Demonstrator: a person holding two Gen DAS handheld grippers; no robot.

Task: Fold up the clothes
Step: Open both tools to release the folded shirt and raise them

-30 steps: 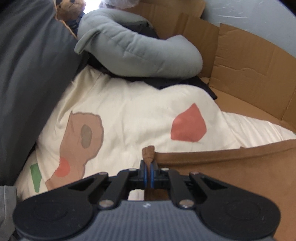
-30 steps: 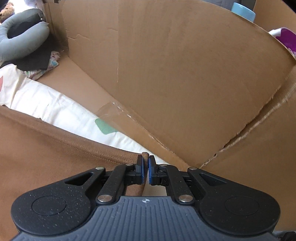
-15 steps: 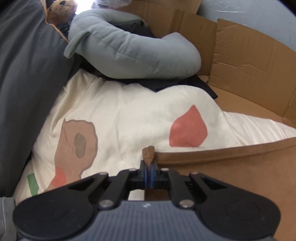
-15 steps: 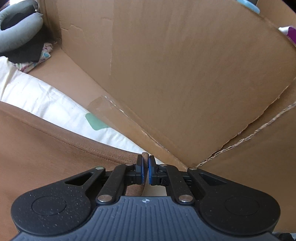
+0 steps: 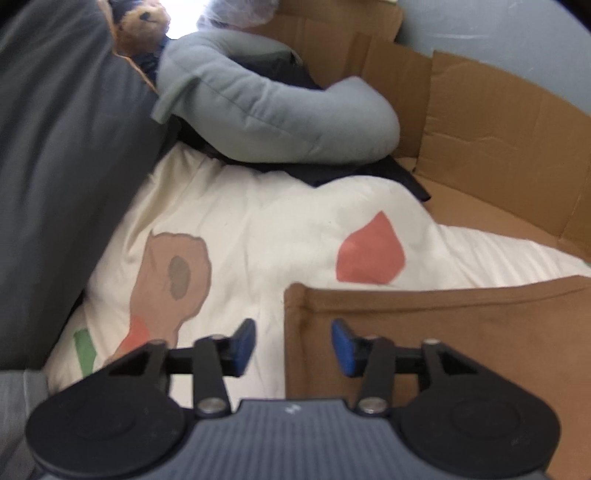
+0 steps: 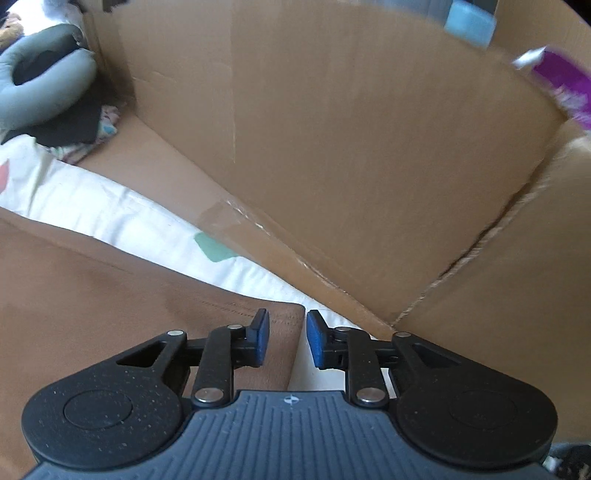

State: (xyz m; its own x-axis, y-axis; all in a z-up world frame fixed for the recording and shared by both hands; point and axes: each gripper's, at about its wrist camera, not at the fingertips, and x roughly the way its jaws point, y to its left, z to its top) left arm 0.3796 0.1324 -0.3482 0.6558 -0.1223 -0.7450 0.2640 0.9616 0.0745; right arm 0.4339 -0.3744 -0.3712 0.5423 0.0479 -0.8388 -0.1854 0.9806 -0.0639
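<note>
The brown garment [image 5: 443, 332] lies spread flat on a cream quilt [image 5: 258, 229] printed with coloured shapes, and its far edge runs straight across both wrist views. Its two far corners lie square on the quilt, one under each gripper, which suggests that a fold has just been laid down there. How many layers lie beneath cannot be told, since only the far part of the cloth shows.

The left gripper [image 5: 293, 345] hangs over the left corner with its jaws opening; the corner lies below the gap between the blue pads [image 5: 243, 343] and neither pad presses on it. The right gripper [image 6: 286, 341] stands over the right corner in the same way, jaws opening and narrower than the left, with the cloth edge under the gap but free of the pads.

So this fold looks finished, and the garment probably still needs at least one more fold to become a compact stack.

Around the quilt stand cardboard walls [image 6: 351, 147]. At the far left lie a grey curved pillow [image 5: 266, 110], dark clothes [image 6: 70, 125] under it and a teddy bear [image 5: 138, 26].
</note>
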